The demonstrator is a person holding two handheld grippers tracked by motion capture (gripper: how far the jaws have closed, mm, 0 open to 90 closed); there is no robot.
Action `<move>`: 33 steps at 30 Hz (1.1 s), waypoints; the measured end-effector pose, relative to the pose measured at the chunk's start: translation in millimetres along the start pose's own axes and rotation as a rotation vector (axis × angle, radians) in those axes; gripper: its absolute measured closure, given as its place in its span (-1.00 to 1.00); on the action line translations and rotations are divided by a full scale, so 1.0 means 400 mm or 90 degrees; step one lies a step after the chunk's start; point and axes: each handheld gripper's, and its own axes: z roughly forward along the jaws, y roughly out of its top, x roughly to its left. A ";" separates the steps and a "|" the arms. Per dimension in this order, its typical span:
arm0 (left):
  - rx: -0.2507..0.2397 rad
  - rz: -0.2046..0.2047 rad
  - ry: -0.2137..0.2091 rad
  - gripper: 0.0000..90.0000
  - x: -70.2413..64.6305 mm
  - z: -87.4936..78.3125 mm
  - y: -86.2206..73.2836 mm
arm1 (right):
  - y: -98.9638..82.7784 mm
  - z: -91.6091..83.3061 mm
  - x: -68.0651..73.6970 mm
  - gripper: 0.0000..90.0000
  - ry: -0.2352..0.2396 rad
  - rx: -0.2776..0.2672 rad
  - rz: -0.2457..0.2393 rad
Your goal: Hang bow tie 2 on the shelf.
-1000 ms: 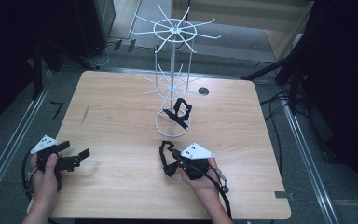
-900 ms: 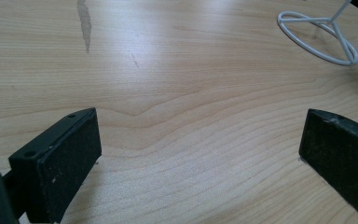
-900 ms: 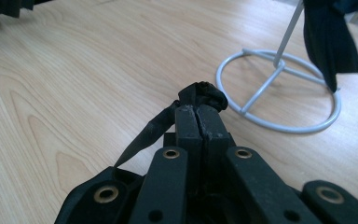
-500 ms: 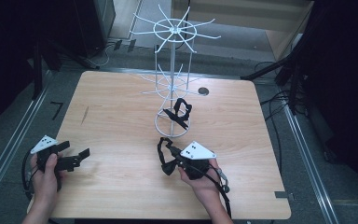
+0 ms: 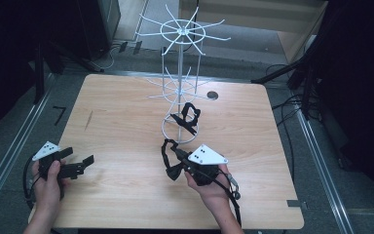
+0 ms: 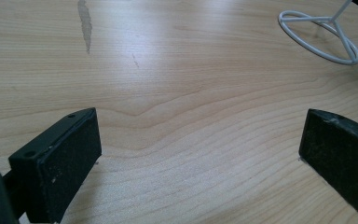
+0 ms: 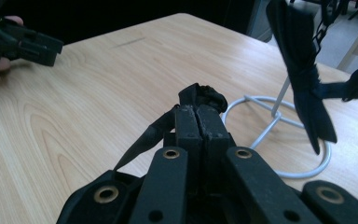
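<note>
A white wire rack (image 5: 180, 63) stands at the table's middle back on a ring base (image 7: 279, 140). One black bow tie (image 5: 187, 117) hangs from its lower tier, seen close in the right gripper view as the hanging bow tie (image 7: 305, 70). In front of the base, my right gripper (image 5: 174, 158) is shut on a second black bow tie (image 5: 167, 155), held a little above the table. The jaws of the right gripper (image 7: 198, 112) meet on the bunched fabric (image 7: 204, 95), and a strap trails down to the left. My left gripper (image 5: 78, 157) rests at the front left, open. Nothing sits between the wide jaws of the left gripper (image 6: 200, 149).
A round cable hole (image 5: 212, 95) lies right of the rack. A dark streak (image 5: 88, 119) marks the wood at the left. The rack's upper spokes (image 5: 182, 31) reach out over the back edge. Metal rails and cables run along the floor on both sides.
My right gripper has risen slightly with the bow tie in it. The left gripper has stayed where it was.
</note>
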 end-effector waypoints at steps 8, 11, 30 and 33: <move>0.000 0.000 -0.002 -1.00 0.000 -0.001 -0.001 | 0.037 -0.010 -0.009 1.00 0.003 -0.023 0.009; -0.001 -0.001 -0.003 -1.00 0.000 0.000 -0.001 | 0.049 -0.011 -0.009 1.00 0.005 -0.028 0.008; -0.001 -0.003 -0.006 -1.00 0.002 0.000 0.000 | 0.106 -0.018 -0.003 1.00 0.001 -0.053 0.000; -0.002 -0.003 -0.005 -1.00 0.002 0.000 0.000 | 0.113 -0.017 -0.002 1.00 0.002 -0.056 0.001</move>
